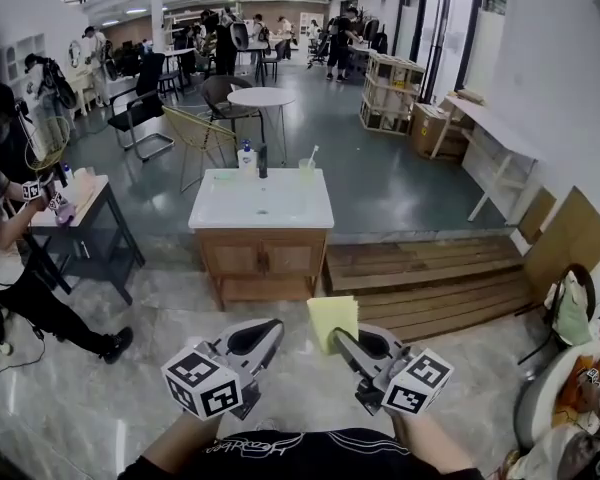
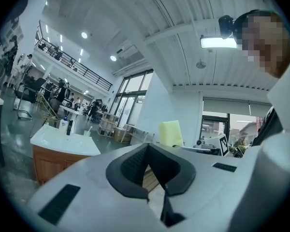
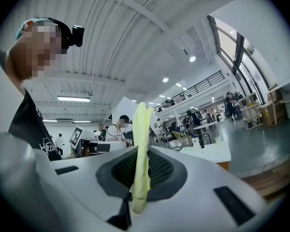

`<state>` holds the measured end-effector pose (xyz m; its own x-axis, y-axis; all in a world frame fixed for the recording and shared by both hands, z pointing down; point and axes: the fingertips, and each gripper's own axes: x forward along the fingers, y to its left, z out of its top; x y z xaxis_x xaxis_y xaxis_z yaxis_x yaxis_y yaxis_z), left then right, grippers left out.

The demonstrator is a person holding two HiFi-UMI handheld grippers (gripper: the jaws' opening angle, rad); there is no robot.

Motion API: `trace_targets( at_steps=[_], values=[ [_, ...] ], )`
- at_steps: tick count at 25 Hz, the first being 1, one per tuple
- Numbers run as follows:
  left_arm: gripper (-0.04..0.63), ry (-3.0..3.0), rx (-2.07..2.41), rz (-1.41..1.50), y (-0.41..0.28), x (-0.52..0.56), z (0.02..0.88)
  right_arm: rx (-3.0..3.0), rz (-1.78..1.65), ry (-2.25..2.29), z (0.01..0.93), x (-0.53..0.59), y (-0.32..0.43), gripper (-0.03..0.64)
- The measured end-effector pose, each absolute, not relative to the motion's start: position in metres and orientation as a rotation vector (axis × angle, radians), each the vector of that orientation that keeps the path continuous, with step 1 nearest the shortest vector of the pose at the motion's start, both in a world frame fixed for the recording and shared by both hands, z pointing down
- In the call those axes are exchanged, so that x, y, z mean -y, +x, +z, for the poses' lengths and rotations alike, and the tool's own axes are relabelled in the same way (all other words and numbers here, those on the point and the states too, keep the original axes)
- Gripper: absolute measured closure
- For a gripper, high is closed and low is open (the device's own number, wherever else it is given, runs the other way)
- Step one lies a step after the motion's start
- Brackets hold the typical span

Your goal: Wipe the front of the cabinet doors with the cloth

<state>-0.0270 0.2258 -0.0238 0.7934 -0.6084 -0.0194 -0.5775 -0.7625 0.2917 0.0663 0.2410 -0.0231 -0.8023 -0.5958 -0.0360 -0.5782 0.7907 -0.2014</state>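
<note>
Holding both tools low by the body, the person is clamping the yellow cloth (image 1: 332, 318) upright in the right gripper (image 1: 342, 336) fingers. The left gripper (image 1: 272, 330) fingers are sitting together, empty. The cabinet doors (image 1: 263, 259) are facing them, farther off.

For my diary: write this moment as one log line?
phase: before wiping | left gripper: shut, empty | right gripper: shut on yellow cloth | cabinet: ahead, untouched

Cabinet (image 1: 263, 258) ahead, bottle (image 1: 246, 158) on it, platform (image 1: 420, 268) right
</note>
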Motion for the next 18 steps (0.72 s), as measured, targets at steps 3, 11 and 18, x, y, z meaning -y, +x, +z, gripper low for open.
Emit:
trace_targets(
  at_steps=[3, 11, 18],
  values=[
    [0.591, 2.716, 0.916, -0.158, -0.031, -0.219, -0.025, -2.862, -0.294, -0.932, -0.026, -0.236, 0.062, 0.577],
    [0.589, 2.727, 0.916, -0.120, -0.027, -0.223, -0.026, -2.834, -0.311, -0.903, -0.027, -0.242, 0.063, 0.577],
    [0.591, 2.745, 0.913, -0.107, -0.016, -0.242, -0.031, -2.825, -0.282, -0.892, -0.036, -0.258, 0.072, 0.577]
  ],
)
